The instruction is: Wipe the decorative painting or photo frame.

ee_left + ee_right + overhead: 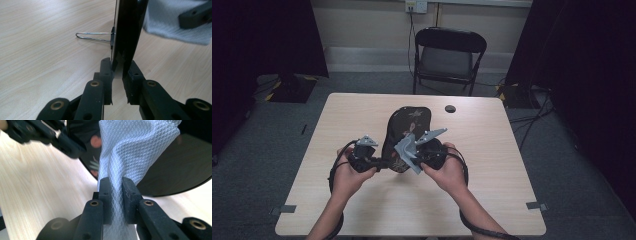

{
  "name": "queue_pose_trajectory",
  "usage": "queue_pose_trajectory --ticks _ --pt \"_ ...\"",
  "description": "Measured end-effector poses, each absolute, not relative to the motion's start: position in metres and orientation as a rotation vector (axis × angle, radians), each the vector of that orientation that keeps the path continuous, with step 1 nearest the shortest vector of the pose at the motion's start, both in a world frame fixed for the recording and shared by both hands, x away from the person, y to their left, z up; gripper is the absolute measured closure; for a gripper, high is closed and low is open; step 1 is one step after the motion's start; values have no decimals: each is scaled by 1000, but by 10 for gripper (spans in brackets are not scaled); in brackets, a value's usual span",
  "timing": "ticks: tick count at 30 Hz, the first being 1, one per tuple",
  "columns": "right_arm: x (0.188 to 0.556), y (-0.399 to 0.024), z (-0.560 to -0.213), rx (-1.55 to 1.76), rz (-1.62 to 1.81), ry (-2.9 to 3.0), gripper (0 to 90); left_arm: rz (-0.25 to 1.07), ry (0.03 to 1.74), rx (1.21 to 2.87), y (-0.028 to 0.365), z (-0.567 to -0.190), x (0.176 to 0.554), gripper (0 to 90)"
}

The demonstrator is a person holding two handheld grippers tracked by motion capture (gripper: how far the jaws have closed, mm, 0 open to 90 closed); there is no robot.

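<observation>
A dark oval board (409,120) with a flower pattern lies in the middle of the table (492,165). My left gripper (383,161) is shut on the board's near left edge. In the left gripper view the board (127,27) stands edge-on between the jaws (119,67), and a thin wire loop (92,37) sticks out of its left side. My right gripper (416,154) is shut on a pale quilted cloth (406,149) just over the board's near end. In the right gripper view the cloth (130,147) rises from the gripper (117,185) in front of the glossy board (175,165).
A black folding chair (449,55) stands behind the table's far edge. A small dark round spot (450,108) sits on the tabletop at the far right of the board. Dark curtains flank both sides. Bare wood lies left and right of my hands.
</observation>
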State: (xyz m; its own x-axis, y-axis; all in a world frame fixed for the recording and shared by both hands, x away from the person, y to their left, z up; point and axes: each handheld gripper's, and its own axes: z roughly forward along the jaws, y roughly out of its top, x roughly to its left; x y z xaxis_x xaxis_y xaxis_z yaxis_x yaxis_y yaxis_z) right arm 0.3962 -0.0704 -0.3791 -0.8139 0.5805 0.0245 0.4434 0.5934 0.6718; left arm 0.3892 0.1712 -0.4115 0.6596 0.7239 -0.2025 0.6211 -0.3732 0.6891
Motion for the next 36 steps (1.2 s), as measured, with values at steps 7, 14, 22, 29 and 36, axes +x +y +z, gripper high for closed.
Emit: queue_pose_trajectory --ticks 7,14,22,29,36 --pt "396 -75 -407 898 974 2671 799 171 1037 2106 171 -411 389 786" --pt "396 -78 -432 948 933 2707 799 172 1040 2104 171 -411 389 786" --pt "395 -85 -453 1000 884 2735 799 173 1039 2103 171 -411 389 786" --pt "394 -90 -463 1014 843 2766 798 172 1037 2106 171 -411 389 786" --pt "393 -97 -459 1030 865 2750 799 173 1038 2105 171 -411 389 785"
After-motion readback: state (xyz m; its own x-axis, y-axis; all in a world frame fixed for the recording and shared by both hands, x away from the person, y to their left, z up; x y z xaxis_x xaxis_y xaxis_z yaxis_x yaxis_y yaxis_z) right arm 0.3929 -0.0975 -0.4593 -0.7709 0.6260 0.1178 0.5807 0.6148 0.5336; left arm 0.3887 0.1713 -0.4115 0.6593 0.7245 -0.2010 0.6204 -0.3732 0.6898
